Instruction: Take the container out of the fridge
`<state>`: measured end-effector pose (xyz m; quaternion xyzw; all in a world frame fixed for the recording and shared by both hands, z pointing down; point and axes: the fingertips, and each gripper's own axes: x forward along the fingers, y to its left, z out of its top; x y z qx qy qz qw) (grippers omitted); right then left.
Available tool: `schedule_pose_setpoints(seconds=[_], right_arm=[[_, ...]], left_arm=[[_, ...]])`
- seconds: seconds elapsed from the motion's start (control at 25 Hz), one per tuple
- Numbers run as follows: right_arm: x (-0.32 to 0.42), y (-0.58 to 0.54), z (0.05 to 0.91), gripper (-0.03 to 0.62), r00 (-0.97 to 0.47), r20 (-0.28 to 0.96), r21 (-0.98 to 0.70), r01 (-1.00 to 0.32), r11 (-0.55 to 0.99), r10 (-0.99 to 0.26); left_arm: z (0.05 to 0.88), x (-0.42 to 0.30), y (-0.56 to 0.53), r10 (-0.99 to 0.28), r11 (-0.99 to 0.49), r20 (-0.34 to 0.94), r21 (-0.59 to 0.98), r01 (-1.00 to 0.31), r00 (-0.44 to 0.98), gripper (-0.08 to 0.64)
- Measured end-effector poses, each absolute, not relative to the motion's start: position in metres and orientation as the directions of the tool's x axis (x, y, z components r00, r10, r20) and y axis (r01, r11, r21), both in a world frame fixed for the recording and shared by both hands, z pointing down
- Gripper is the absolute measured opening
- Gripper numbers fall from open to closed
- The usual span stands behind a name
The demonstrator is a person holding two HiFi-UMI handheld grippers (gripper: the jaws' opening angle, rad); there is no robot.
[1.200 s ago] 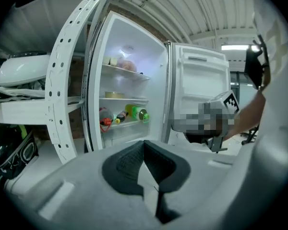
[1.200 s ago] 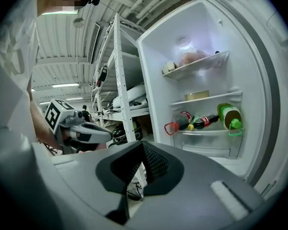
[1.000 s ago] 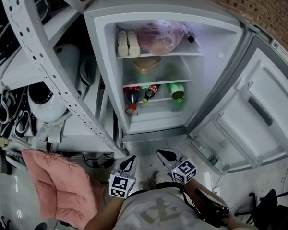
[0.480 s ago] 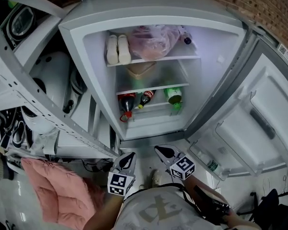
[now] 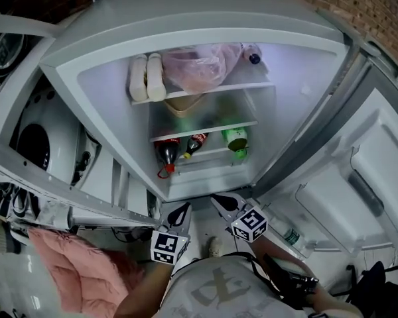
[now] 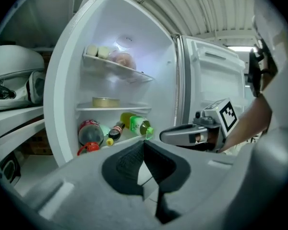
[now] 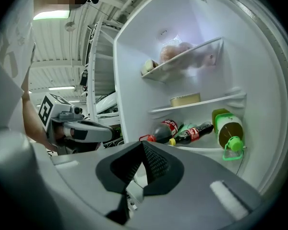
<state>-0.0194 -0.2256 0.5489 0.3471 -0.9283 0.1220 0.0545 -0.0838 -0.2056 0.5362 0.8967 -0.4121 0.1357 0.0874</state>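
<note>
Two grippers hang low before the open white fridge (image 5: 106, 111). My left gripper (image 5: 181, 214) has its jaws pressed together with nothing between them. Up on the middle shelf sits the round, shallow beige container (image 5: 184, 105), beneath the pink plastic bag (image 5: 196, 68) and above the dark cola bottles (image 5: 168, 152). My right gripper (image 5: 224, 203), just beside the left, is likewise closed and empty.

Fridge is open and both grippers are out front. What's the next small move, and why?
Probably open the right gripper and raise it toward the container, untouched on the middle shelf. That gripper and the left gripper are shut, empty, outside the fridge.
</note>
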Motion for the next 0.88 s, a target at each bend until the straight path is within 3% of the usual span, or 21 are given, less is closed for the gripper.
schedule_pose_setpoints(seconds=[0.88], right_arm=[[-0.011, -0.307, 0.527, 0.008, -0.724, 0.131, -0.181, -0.689, 0.702, -0.677]], left_arm=[[0.436, -0.037, -0.394, -0.828, -0.560, 0.280, -0.355, -0.749, 0.486, 0.003]])
